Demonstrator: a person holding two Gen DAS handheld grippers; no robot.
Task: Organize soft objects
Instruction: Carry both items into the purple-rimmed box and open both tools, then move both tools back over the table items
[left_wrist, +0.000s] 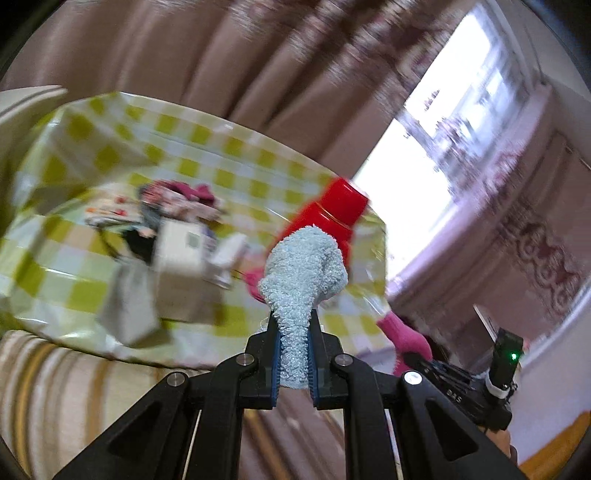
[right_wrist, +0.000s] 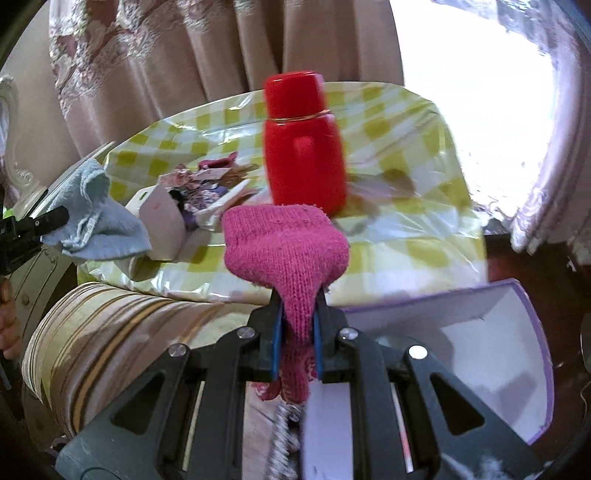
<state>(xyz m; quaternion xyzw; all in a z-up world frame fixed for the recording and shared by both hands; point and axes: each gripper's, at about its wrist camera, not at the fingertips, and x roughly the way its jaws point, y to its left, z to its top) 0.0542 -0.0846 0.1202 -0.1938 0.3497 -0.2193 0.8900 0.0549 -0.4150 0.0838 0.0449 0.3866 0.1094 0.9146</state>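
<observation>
Gripping, left fingers: the left gripper (left_wrist: 294, 345) is clamped on a light blue terry cloth (left_wrist: 303, 273), which bunches up past the blue pads
Gripping, right fingers: the right gripper (right_wrist: 298, 334) pinches a pink knitted sock (right_wrist: 286, 247), its wide end flared above the pads and its narrow end hanging below them
Cloth seen from the right: held in the air at the left edge, beside the worktop
Sock seen from the left: low right, just off the worktop's corner
Worktop (right_wrist: 413, 236): covered in a glossy green-and-white checked sheet
Red flask (right_wrist: 303, 142): upright on the worktop, just beyond the sock
White box (right_wrist: 159, 221): on the worktop among blurred clutter
Purple-edged box (right_wrist: 491, 354): open, white inside, below the right fingers
Striped cushion (right_wrist: 96, 332): in front of the worktop
Backdrop: beige curtains (right_wrist: 221, 51) and a bright window
</observation>
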